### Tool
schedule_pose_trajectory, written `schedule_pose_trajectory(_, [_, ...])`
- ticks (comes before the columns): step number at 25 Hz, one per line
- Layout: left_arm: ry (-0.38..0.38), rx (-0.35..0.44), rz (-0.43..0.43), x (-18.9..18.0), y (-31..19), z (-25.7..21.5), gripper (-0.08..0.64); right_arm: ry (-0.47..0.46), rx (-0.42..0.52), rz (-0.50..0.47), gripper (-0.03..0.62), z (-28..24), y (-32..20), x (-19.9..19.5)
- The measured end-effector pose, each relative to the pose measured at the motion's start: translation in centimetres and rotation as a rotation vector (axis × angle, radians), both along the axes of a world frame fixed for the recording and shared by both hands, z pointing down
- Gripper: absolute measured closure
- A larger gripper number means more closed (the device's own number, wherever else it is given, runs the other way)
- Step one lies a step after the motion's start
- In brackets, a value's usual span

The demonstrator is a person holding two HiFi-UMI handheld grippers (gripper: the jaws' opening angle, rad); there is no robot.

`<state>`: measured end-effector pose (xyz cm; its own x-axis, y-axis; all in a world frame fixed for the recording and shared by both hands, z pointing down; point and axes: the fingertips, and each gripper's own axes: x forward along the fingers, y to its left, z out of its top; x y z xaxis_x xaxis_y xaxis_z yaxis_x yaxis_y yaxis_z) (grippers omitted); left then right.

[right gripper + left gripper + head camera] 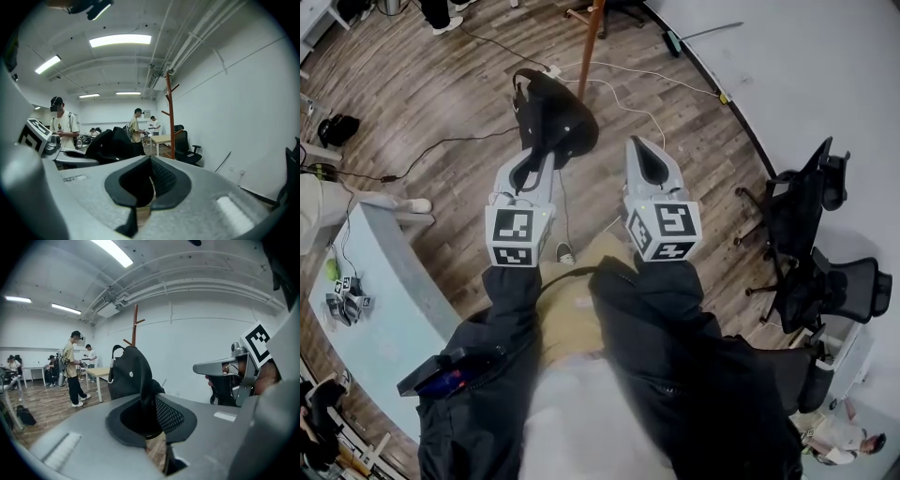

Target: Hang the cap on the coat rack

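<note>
A black cap hangs from my left gripper, whose jaws are shut on a fold of its fabric. In the left gripper view the cap rises just ahead of the left gripper. The brown wooden coat rack stands behind it near the white wall. From the head view only the coat rack's pole shows, ahead of both grippers. My right gripper is level with the left one, shut and empty. The right gripper view has the cap on its left and the coat rack ahead of the right gripper.
Two black office chairs stand at the right by the curved white wall. A pale blue table is at the left. Cables trail over the wood floor. Several people stand near a wooden table.
</note>
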<state>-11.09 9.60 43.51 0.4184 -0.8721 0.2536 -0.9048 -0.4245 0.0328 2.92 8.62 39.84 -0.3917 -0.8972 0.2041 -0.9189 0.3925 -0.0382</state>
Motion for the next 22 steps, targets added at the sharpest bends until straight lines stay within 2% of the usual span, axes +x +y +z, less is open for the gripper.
schedule_pose_trajectory(5, [0.007,-0.011,0.002,-1.1,-1.0,0.7,0.517,0.010,-0.016,0.051,0.595,0.7,-0.4,1.0])
schedule_pose_trajectory(9, [0.015,-0.020,0.008,-0.5,-2.7,0.7,0.517,0.002,-0.035,0.056,0.595,1.7,-2.0,1.3])
schedule_pose_trajectory(15, [-0.035,-0.002,0.019,1.0,-7.9,0.6,0.518,-0.028,-0.015,0.018,0.597,1.0,-8.3,1.8])
schedule_pose_trajectory(22, [-0.071,0.014,-0.006,2.5,-15.5,-0.4,0.518,-0.049,0.010,-0.036,0.595,0.2,-16.1,1.9])
